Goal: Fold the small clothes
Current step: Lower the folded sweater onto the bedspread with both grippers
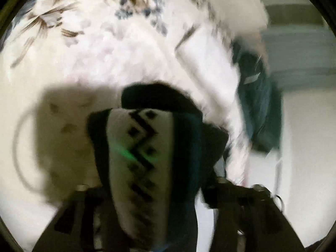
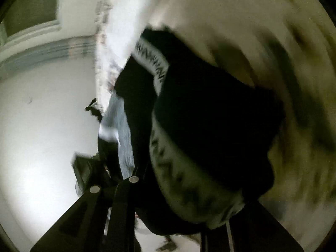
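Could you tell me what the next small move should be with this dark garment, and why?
Probably lower both grippers together to lay the dark garment flat on the floral bedspread. Its patterned waistband sits between the left gripper fingers, and the right gripper also appears clamped on it, so the bunched cloth hangs off the bed. Blur limits certainty.

a small dark garment (image 1: 145,147), black with a white waistband carrying a black zigzag-and-diamond pattern, hangs bunched up close to the left wrist lens, the band running top to bottom with dark cloth on either side and curling over its top. in the right wrist view the same garment (image 2: 210,126) fills the middle as a black mass, its patterned white band looping around the upper left and lower edge. both views are blurred, so the folds are unclear.
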Action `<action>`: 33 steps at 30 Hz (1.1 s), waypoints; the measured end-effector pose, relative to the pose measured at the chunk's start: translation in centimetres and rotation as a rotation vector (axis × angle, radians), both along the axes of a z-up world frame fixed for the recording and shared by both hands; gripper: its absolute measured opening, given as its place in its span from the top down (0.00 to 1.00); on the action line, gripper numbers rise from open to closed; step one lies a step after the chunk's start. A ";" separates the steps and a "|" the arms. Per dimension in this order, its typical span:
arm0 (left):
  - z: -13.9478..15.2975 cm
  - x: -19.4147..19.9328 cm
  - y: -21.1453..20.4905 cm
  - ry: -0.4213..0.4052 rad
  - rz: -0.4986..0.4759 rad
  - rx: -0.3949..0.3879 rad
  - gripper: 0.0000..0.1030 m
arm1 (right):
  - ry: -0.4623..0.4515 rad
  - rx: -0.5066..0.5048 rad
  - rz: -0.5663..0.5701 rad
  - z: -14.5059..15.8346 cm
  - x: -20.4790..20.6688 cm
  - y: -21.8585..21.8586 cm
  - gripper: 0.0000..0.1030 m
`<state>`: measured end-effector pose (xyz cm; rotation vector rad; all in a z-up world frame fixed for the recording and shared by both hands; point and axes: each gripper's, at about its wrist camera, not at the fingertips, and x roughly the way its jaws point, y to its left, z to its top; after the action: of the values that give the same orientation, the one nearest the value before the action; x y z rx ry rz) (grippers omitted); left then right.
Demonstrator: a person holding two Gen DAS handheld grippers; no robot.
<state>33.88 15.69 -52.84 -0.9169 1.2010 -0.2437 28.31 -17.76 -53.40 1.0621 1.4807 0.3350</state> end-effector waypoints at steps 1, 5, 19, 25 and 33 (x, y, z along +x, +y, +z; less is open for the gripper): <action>-0.5 -0.3 0.0 0.020 -0.025 0.020 0.32 | 0.067 -0.006 0.002 -1.2 -2.1 0.4 0.66; -1.5 -2.9 1.5 0.112 0.002 0.054 0.31 | 0.262 0.046 0.004 -5.2 -6.8 -1.1 0.49; -5.6 -14.6 -0.2 0.136 -0.021 0.572 0.08 | 0.163 -0.158 0.030 -0.8 -5.7 -10.1 0.20; -6.2 -13.8 -0.6 0.104 0.006 0.590 0.00 | 0.157 -0.076 -0.018 -2.5 -4.3 -6.5 0.85; -5.6 -14.1 -0.5 0.106 0.023 0.565 0.00 | 0.245 -0.163 0.086 -3.2 -4.9 -9.0 0.84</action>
<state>19.79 15.23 -58.49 -0.4513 1.2639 0.1638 23.44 -26.71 -56.60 0.9345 1.7445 0.1442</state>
